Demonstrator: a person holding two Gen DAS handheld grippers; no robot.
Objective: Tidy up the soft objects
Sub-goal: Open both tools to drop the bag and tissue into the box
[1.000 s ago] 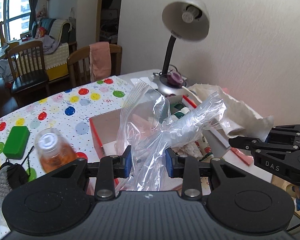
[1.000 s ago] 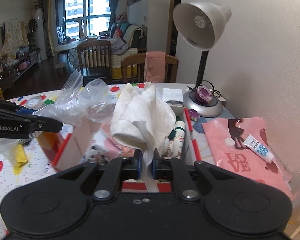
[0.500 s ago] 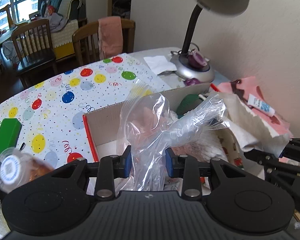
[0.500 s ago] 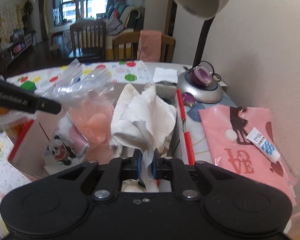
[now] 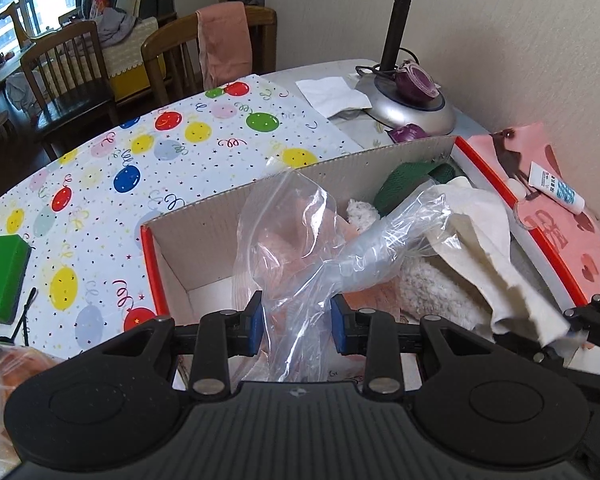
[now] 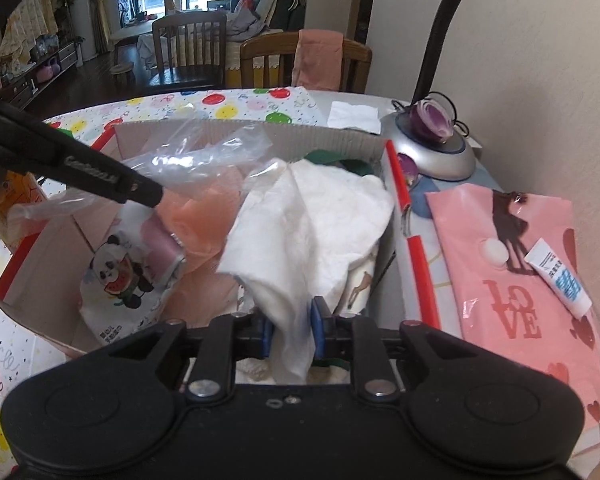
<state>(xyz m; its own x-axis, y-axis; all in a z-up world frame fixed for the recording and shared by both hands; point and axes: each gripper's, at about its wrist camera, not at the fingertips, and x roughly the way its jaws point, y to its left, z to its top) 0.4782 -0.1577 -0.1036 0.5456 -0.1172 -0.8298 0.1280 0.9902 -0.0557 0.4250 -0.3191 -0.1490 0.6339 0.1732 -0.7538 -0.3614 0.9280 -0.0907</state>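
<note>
A red-edged cardboard box [image 5: 340,172] stands on the balloon-print tablecloth, with several soft items inside. My left gripper [image 5: 296,328] is shut on a crumpled clear plastic bag [image 5: 300,240] that hangs over the box's left half. One of its fingers [image 6: 100,176] reaches in from the left in the right wrist view. My right gripper [image 6: 292,328] is over the box's right half, and its jaws are opening. A white cloth [image 6: 312,220] still lies loosely between the pads and droops into the box [image 6: 240,132]. The cloth [image 5: 480,232] also shows in the left wrist view.
Inside the box lie a panda-print pack [image 6: 120,276], a peach fabric, a fluffy white item [image 5: 432,284] and a green cloth [image 5: 404,180]. A lamp base [image 5: 408,108] stands behind it. A pink LOVE bag [image 6: 512,280] with a tube [image 6: 560,276] lies to the right, and a green sponge [image 5: 4,276] far left.
Both grippers have come down and forward over the box, carrying the plastic bag and the white cloth into it. The right jaws have widened around the cloth.
</note>
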